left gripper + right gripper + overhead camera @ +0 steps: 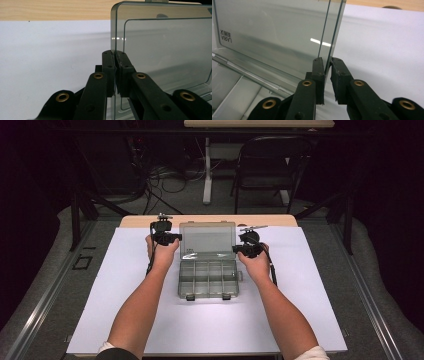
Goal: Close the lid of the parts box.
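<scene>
Light falls from above onto the white sheet (215,320) on the counter, which is bright while the room around it sinks into near-black — the high view is soft and low in detail. In both gripper views small white glints sit on the clear lid (162,50) edge, with faint grey shadows on the sheet — the near black links blur slightly.

The clear, glossy, smoke-tinted plastic organiser box (208,270) lies on a smooth matt white paper sheet (125,285) over a pale wooden tabletop (50,10), between matt black plastic jaws with brass-coloured rivets.
</scene>
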A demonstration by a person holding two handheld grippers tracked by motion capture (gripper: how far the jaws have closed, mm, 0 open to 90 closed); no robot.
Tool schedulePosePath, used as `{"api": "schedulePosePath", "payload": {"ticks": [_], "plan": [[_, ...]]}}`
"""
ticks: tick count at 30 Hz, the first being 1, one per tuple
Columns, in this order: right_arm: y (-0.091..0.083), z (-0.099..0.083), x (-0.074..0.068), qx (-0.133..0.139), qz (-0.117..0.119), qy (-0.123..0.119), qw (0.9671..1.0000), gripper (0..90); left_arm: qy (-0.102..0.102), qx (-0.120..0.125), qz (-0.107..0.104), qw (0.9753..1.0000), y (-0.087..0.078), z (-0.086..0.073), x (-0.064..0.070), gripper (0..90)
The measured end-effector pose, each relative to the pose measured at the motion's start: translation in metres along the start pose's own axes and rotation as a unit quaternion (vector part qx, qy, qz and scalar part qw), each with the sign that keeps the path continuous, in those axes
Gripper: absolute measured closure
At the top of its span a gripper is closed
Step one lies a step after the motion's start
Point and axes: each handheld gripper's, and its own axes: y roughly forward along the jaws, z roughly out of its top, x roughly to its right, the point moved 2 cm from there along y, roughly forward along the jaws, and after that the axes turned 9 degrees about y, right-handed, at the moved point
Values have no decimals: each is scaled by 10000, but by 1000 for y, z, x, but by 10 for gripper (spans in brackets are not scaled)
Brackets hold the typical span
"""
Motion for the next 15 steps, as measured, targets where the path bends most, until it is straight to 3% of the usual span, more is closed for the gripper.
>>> {"api": "schedulePosePath", "payload": {"ticks": [5, 15], "plan": [[-6, 11, -3, 132, -89, 221, 9996, 790, 20, 42, 12, 10000, -2, 0, 2, 873], [-18, 42, -14, 331, -423, 198, 9984, 779, 28, 195, 30, 9998, -6, -4, 3, 876]]}}
